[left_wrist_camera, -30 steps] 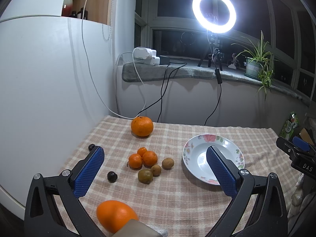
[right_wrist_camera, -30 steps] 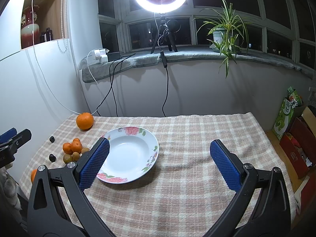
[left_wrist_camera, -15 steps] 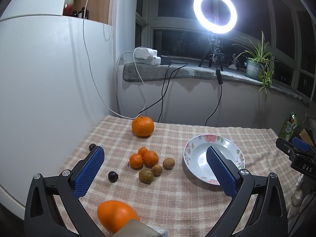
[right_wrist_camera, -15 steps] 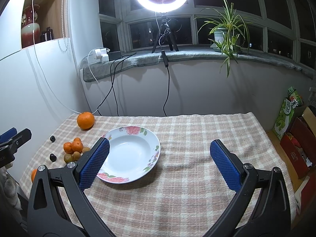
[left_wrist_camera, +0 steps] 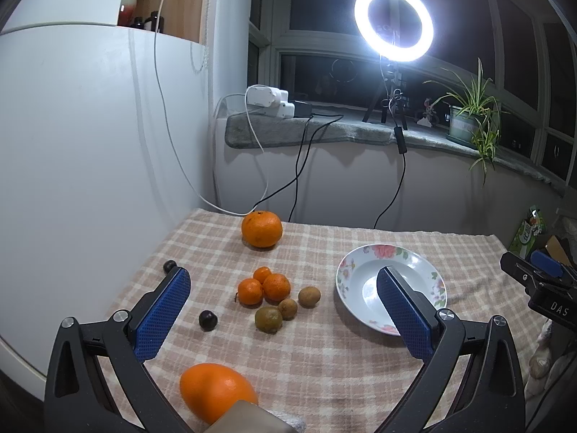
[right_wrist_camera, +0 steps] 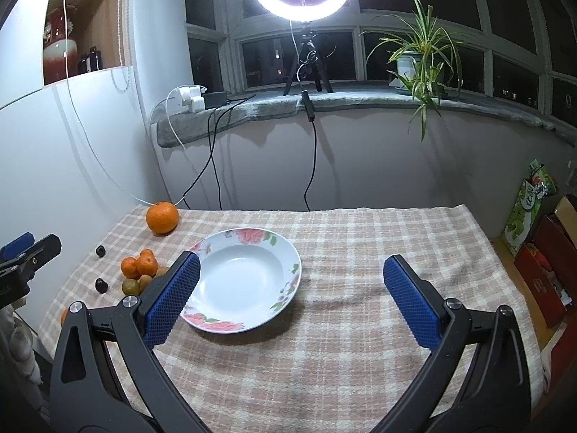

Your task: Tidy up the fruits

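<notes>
A white floral plate (left_wrist_camera: 348, 263) (right_wrist_camera: 288, 249) sits empty on the checked tablecloth. Left of it lie three small oranges (left_wrist_camera: 276, 286) (right_wrist_camera: 139, 265), small brown-green fruits (left_wrist_camera: 268, 319) (right_wrist_camera: 130, 286) and two dark round fruits (left_wrist_camera: 208, 320) (right_wrist_camera: 101, 285). A big orange (left_wrist_camera: 261, 228) (right_wrist_camera: 162, 217) rests at the far left corner, and another large orange (left_wrist_camera: 212, 391) lies close under my left gripper. My left gripper (left_wrist_camera: 281, 310) hangs open above the fruit cluster, holding nothing. My right gripper (right_wrist_camera: 290, 296) is open over the plate's right side and the cloth.
A white wall panel (left_wrist_camera: 90, 162) borders the table on the left. Cables (left_wrist_camera: 299, 166) hang from the stone sill behind, where a ring light (left_wrist_camera: 393, 21) and a potted plant (right_wrist_camera: 420, 61) stand. Boxes and a green bag (right_wrist_camera: 528, 213) sit right of the table.
Both views drift very slightly; the fruit and plate appear a touch further right. Both grippers stay open and nothing on the table has moved.
</notes>
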Motion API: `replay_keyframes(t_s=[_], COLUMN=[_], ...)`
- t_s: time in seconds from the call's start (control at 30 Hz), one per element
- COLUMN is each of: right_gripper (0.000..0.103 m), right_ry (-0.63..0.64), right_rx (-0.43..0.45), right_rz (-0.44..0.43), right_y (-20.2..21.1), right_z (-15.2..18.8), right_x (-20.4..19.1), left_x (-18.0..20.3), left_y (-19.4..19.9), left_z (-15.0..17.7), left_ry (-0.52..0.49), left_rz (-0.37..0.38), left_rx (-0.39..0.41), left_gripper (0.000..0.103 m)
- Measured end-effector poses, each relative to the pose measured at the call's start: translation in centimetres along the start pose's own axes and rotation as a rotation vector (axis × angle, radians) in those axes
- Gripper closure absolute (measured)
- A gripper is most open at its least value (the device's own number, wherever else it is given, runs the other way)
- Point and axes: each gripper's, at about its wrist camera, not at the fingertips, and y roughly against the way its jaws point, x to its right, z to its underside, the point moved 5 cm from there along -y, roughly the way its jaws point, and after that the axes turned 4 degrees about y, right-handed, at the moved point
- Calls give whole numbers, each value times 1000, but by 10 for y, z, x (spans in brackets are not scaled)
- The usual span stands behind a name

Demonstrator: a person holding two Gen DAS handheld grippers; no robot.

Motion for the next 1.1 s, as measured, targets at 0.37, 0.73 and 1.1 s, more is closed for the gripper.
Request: replay_keyframes(t_s=[0.37, 0.73, 1.1], right_gripper=[0, 0, 5], right_ry=[25, 72, 123], right_rx=[-21, -74, -212], right_rz=[-20, -182, -488], right_y=[-6, -21, -49], right_z=[1, 9, 31], right_x=[-18, -56, -126], left_x=[-19, -49, -87], left_y=[1, -2, -3], left_z=[3, 25, 71], left_ry=[30, 88, 152], left_rz=[-17, -2, -21], left_rx=[-10, -83, -218], left_gripper=[1, 1, 12])
